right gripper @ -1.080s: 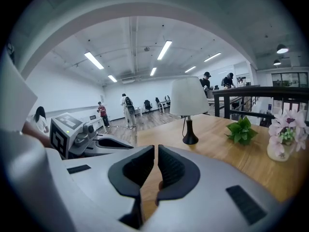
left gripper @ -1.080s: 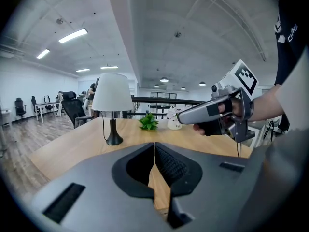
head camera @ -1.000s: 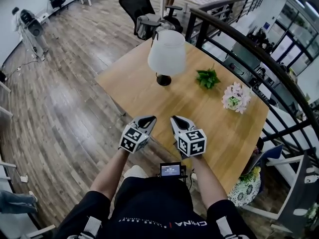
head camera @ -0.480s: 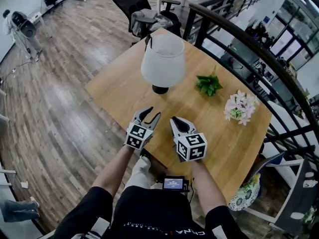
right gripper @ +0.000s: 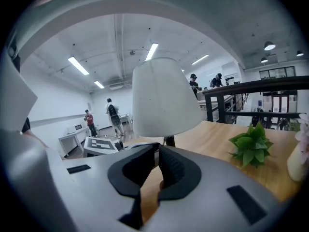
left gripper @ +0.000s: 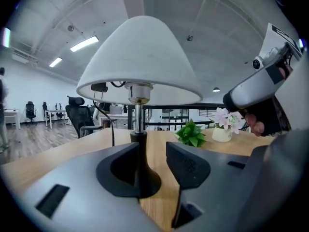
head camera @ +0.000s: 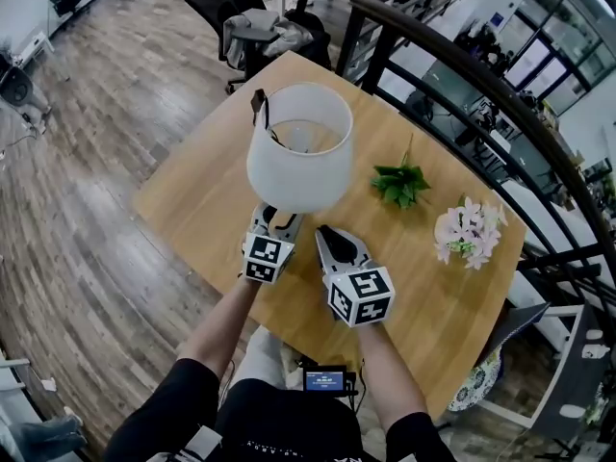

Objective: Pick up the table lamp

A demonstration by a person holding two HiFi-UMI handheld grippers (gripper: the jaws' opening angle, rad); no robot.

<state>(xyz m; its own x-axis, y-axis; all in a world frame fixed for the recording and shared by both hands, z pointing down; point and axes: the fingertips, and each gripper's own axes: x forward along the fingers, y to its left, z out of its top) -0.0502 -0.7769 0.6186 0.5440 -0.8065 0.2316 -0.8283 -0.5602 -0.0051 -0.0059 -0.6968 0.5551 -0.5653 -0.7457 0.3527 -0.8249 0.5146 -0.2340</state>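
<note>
Table lamp (head camera: 298, 157) stands upright on the wooden table (head camera: 183, 176), toward the table's upper-left end in the head view. Seen from above, the white shade covers its foot. A black cord (head camera: 258, 104) hangs at the shade rim, upper left.

Left gripper (left gripper: 152, 149): jaws spread wide, have just been opening. In its own view the lamp's black stem and flared foot sit in the gap, hard up against the pad at picture left and clear of the pad (left gripper: 186, 163) at picture right. Can't tell if the foot actually touches the near pad, it's black on black. No squeeze on it. In the head view this gripper's tips go under the lower edge of the shade.

Right gripper (right gripper: 157, 148): jaws pressed together at the tips, nothing between them, only table wood showing through the slit lower down. It sits just beside the left one, lower centre of the head view, tip short of the shade and pointing toward the lamp. The lamp fills the centre of its view, beyond the jaws.

Rest of the table:
- small green plant (head camera: 399, 183), right of the lamp
- white pot of pale pink flowers (head camera: 469, 231), further right
- both well apart from the grippers

Black railing (head camera: 452, 61) runs past the table's far side, upper right. Office chair (head camera: 252, 27) with clothes draped on it is beyond the table's top corner. Two people (right gripper: 112, 116) stand far back, left of centre in the right gripper view. Small screen (head camera: 324, 380) at the person's waist, bottom centre.
</note>
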